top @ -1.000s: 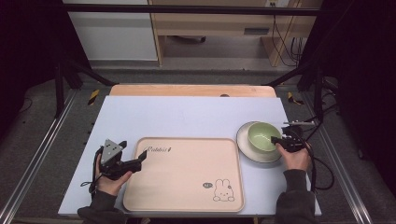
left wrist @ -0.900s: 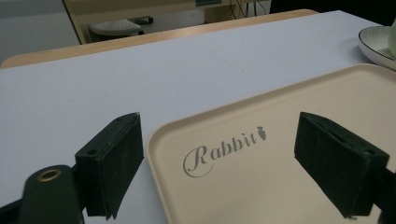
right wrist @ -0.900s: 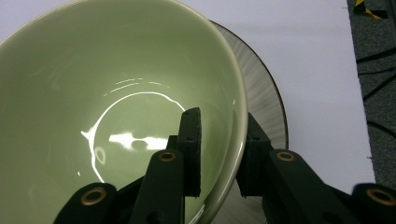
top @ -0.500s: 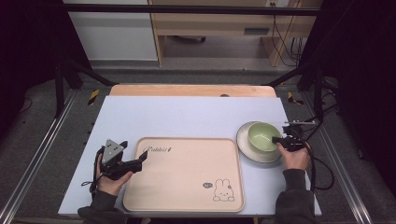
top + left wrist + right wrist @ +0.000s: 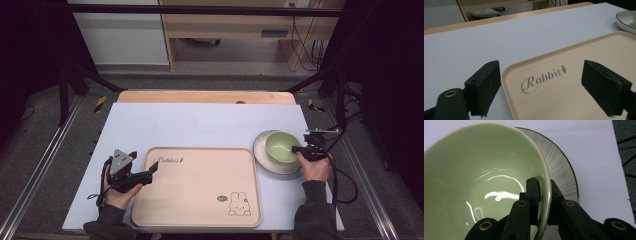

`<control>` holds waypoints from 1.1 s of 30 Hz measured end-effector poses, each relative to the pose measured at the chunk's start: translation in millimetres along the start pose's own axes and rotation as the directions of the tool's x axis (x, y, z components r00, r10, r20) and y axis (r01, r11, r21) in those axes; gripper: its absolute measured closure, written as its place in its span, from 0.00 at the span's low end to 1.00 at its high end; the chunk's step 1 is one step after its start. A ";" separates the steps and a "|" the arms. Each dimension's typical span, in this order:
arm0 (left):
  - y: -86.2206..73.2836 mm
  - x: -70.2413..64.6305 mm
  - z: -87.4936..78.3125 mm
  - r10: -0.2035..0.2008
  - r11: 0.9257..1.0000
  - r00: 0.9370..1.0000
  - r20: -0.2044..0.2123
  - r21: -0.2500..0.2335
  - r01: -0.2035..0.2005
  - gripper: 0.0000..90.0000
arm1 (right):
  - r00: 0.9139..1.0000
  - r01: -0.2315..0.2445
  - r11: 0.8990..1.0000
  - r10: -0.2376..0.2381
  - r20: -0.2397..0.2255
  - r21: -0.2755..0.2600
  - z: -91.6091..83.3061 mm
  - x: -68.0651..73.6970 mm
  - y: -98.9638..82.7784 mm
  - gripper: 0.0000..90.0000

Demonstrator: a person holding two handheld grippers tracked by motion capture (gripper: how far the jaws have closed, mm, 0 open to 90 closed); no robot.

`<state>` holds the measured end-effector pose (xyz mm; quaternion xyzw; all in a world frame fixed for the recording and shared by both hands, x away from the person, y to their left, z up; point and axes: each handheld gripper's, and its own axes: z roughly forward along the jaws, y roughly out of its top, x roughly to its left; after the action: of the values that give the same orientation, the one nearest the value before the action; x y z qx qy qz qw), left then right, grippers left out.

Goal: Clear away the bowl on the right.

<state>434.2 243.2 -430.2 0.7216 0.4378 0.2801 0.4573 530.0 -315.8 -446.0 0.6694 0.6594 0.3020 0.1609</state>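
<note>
No shift since a second ago: both grippers parked as before. Right gripper (image 5: 299,149) pinching the 3 o'clock rim of green bowl (image 5: 281,146), bowl seated on pale plate (image 5: 265,161) at the desk's (image 5: 200,125) right side. Left gripper (image 5: 151,168) spread wide, straddling tray (image 5: 200,190) corner at 10 o'clock.
</note>
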 end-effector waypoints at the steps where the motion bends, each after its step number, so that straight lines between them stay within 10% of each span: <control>1: 0.0 -0.2 0.2 0.000 1.000 1.000 0.001 0.001 0.000 0.17 | 1.000 -0.004 1.000 0.004 0.000 -0.001 0.0 0.1 0.1 0.93; 33: 2.4 -2.9 -2.5 0.016 1.000 1.000 0.021 -0.010 -0.016 0.17 | 0.993 0.086 0.994 -0.081 0.083 -0.060 -12.6 24.7 3.6 0.93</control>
<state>431.7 241.2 -427.0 0.7258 0.4256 0.2782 0.4633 523.8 -294.2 -429.3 0.6472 0.6701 0.2887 0.2209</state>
